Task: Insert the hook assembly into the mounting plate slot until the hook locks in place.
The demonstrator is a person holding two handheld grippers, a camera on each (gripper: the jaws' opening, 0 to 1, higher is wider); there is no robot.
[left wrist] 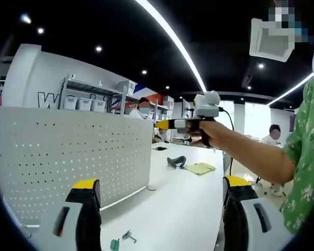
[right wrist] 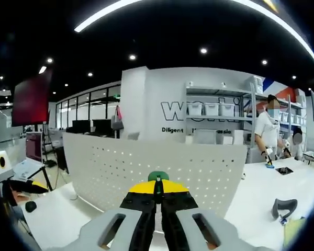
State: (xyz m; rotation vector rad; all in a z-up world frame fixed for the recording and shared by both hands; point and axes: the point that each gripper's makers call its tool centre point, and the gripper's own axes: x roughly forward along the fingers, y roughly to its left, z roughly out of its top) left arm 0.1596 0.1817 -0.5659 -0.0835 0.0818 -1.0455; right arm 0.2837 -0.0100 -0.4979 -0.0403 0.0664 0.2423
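Nearest, in the left gripper view, between the wide-spread and empty jaws of the left gripper [left wrist: 162, 183]: a small green piece [left wrist: 115, 244] and a metal part [left wrist: 129, 236] lying loose on the white table [left wrist: 188, 209], close enough to be knocked off the edge by a careless sweep, and possibly needed for the job. In the right gripper view, pinched between the closed jaws of the right gripper [right wrist: 158, 187]: the hook assembly [right wrist: 158, 176], green top just showing above the yellow tips, with only a narrow hold on it, so liable to twist or slip under a sideways push. Just beyond, standing upright on the table: the perforated mounting plate [right wrist: 146, 162], apparently unsupported from the left, hence likely to tip or slide back if pressed hard without bracing. Also risky: coming in at an angle and jamming the hook short of locking, or mistaking one hole for another among so many alike; cannot tell which slot is meant. As to pose, in the left gripper view: right gripper [left wrist: 163, 124] held high and roughly level in a hand [left wrist: 212, 133], forearm reaching in from the right, tips near the plate's upper edge; touching or apart, cannot tell. Left held low, pointing along the table beside the plate.
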